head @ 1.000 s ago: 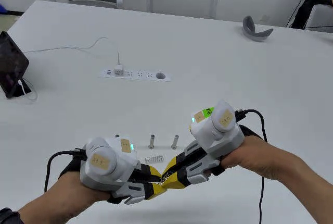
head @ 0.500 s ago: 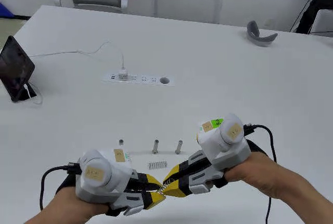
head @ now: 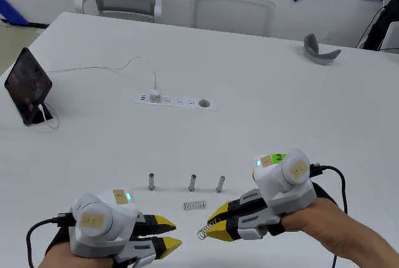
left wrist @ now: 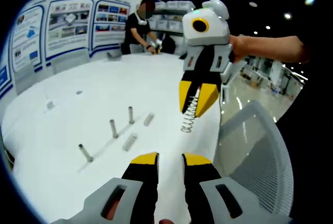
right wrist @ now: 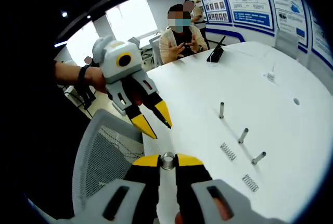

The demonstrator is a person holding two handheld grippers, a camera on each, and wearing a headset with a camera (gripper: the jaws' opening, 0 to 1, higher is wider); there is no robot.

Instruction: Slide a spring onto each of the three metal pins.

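The right gripper (head: 212,227) has its jaws closed on one end of a spring (head: 202,233). The spring projects beyond the yellow tips, clear of the bench (head: 299,124) and close to its near edge. In the right gripper view it appears end-on, as a ring between the tips. The left gripper (head: 176,232) is held to the left of the right gripper, its jaws parted by a small gap with nothing between them and its tips apart from the right gripper. Three metal pins stand upright in a row parallel to the near edge: left pin (head: 151,181), middle pin (head: 192,182) and right pin (head: 220,184). Each pin shaft is bare. A second spring (head: 194,205) lies flat on the bench between the pin row and the near edge, just in front of the middle pin. In the left gripper view a third spring (left wrist: 149,119) lies flat near the right pin. A power strip (head: 174,101) sits toward the far edge, and a tablet (head: 28,84) stands near the left edge.
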